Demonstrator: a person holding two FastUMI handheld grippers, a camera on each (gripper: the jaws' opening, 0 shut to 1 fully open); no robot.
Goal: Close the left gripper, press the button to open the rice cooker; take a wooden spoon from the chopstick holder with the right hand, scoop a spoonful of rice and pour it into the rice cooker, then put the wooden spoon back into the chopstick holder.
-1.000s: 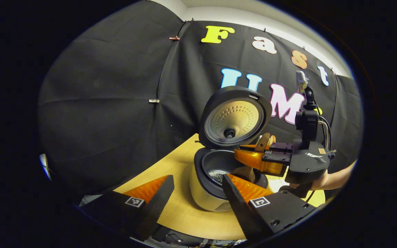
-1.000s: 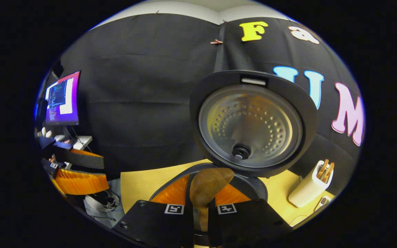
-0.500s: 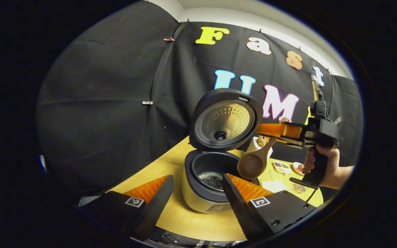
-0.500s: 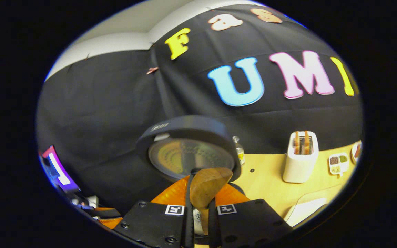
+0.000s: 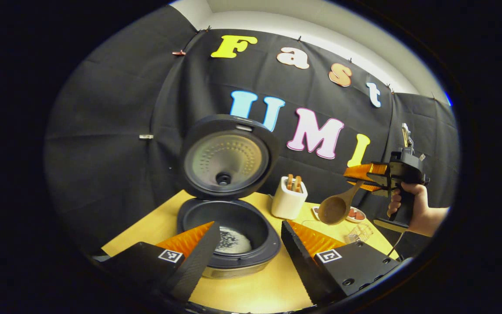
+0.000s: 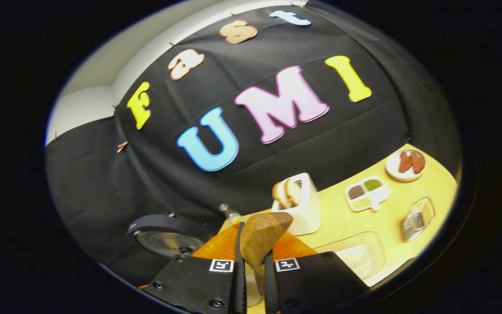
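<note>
The rice cooker [image 5: 229, 244] stands with its lid [image 5: 227, 157] up and rice lying in the pot [image 5: 232, 240]. My left gripper [image 5: 245, 237] hangs open just in front of it, one finger at each side of the pot. Behind it to the right stands the white chopstick holder [image 5: 289, 201] with wooden utensils in it. Farther right a hand holds my right gripper [image 5: 366, 173] in the air, shut on the wooden spoon [image 5: 336, 208], bowl hanging down. In the right gripper view the right gripper [image 6: 251, 253] clamps the spoon [image 6: 262, 237], with the holder [image 6: 299, 207] beyond and the cooker lid [image 6: 166, 237] at lower left.
On the yellow table [image 6: 390, 205] lie a divided dish [image 6: 366, 192] with grains, a small plate [image 6: 405, 163] of red pieces, a wire basket [image 6: 418, 216] and a clear container [image 6: 357, 255]. A small bottle [image 6: 230, 213] stands between cooker and holder.
The right gripper has lifted the spoon out of the cooker and carried it away to the right. My left gripper's view has swung right, bringing the holder into sight.
</note>
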